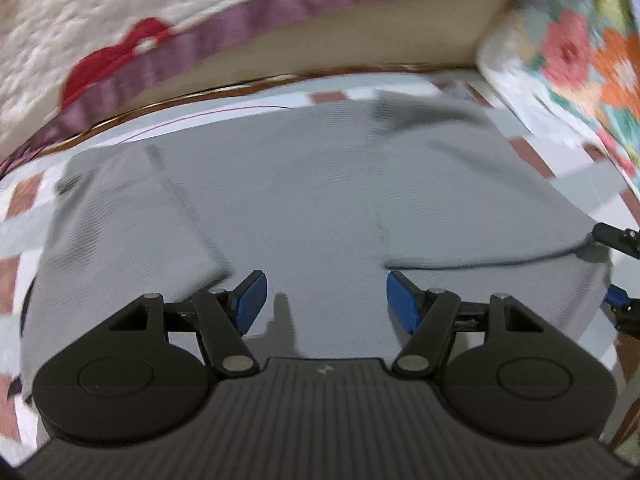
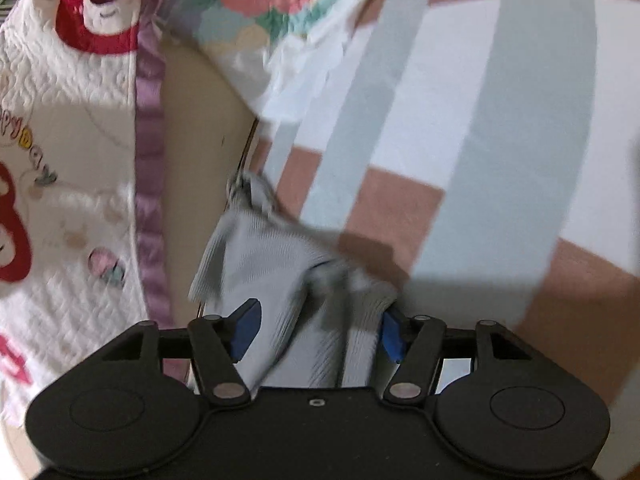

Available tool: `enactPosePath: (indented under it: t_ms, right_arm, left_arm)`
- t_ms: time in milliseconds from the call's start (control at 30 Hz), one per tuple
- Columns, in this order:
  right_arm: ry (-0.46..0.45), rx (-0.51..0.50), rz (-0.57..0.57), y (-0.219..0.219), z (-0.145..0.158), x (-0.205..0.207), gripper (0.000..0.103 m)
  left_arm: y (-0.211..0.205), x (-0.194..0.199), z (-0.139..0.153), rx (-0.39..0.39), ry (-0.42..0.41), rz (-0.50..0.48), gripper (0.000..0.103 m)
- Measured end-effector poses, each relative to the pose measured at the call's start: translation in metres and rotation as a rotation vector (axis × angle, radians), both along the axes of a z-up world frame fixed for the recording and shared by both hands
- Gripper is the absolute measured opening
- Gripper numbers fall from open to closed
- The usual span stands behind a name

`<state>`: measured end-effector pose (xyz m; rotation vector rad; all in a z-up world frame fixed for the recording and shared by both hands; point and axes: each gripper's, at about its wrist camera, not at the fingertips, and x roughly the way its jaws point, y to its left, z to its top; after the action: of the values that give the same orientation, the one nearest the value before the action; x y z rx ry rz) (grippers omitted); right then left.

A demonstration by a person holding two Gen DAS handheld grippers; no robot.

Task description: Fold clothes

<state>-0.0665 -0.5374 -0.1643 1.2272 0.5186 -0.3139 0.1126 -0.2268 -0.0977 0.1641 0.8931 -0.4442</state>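
A grey knitted garment [image 1: 300,200] lies flat on the checked sheet [image 1: 24,208], with both side parts folded in over its middle. My left gripper [image 1: 324,300] hovers over its near edge. It is open and nothing is between its blue pads [image 1: 250,300]. At the right edge of that view, my right gripper [image 1: 612,266] sits at the garment's right corner. In the right wrist view, a bunched corner of the grey garment [image 2: 264,256] lies between the wide-apart jaws of my right gripper [image 2: 320,332], loose and not pinched.
A white quilt with a purple border [image 1: 224,28] and a red bear print [image 2: 100,4] lies beyond the garment. A floral quilt [image 1: 580,52] is heaped at the right. A beige panel [image 1: 360,48] runs behind the bed. The checked sheet [image 2: 460,140] stretches on to the right.
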Motion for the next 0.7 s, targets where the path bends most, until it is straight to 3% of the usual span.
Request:
enactPosePath:
  t_ms: [100,167,200,233,267,300,433,533,600,700]
  right_arm:
    - [0.014,-0.263,0.038,0.025,0.005,0.016,0.069]
    - [0.033,-0.378,0.073,0.034,0.008,0.026,0.070]
    - [0.033,-0.377,0.086,0.035,0.008,0.028,0.070]
    - [0.022,-0.348,0.108,0.034,0.007,0.030,0.060]
    - [0.012,-0.318,0.131,0.033,0.006,0.032,0.047]
    - [0.008,-0.306,0.151,0.033,0.005,0.035,0.024]
    - [0.027,-0.423,0.222,0.042,0.021,0.047,0.019]
    - [-0.055,-0.489,0.289,0.059,0.053,0.058,0.018]
    - [-0.121,-0.539,0.363,0.079,0.080,0.075,0.018]
    - [-0.212,-0.624,0.531,0.121,0.119,0.105,0.018]
  left_arm:
    - [0.017,0.000,0.010,-0.056,-0.065,0.011,0.067]
    - [0.026,0.007,0.012,-0.097,-0.044,0.000,0.067]
    - [0.029,0.011,0.013,-0.113,-0.029,0.004,0.067]
    - [0.033,0.015,0.012,-0.121,-0.018,0.006,0.067]
    - [0.035,0.019,0.012,-0.124,-0.012,0.008,0.067]
    - [0.039,0.025,0.011,-0.123,-0.006,0.006,0.067]
    - [0.068,0.046,0.014,-0.098,-0.003,0.026,0.067]
    - [0.107,0.061,0.023,-0.099,-0.001,0.094,0.067]
    - [0.141,0.071,0.029,-0.151,0.036,0.174,0.067]
    - [0.200,0.074,0.035,-0.311,0.135,0.344,0.066]
